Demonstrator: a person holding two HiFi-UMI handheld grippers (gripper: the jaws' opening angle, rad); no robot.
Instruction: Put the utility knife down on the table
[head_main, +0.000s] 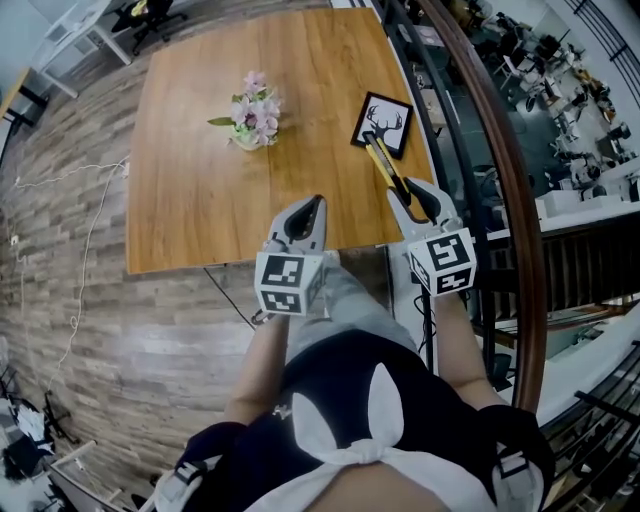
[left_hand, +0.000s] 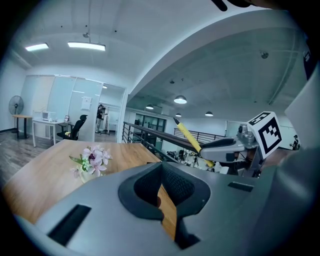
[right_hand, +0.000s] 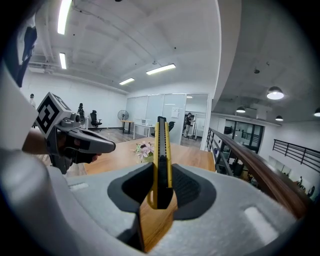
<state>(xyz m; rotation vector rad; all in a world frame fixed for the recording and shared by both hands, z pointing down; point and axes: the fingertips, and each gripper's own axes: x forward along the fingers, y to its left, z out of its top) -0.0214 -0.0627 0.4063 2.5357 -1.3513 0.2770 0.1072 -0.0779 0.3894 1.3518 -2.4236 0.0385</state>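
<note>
Utility knife (head_main: 383, 163), yellow and black, is clamped by its rear end between the jaws of the right tool (head_main: 412, 195), its body pointing straight ahead from the jaws over the near right corner of the table (head_main: 200, 180). Its tip reaches a framed deer picture (head_main: 382, 123) by the right edge; whether the knife touches the wood is unclear. The left tool (head_main: 315, 205), just beside it at the near edge, holds nothing, jaws drawn together at the tips.
</note>
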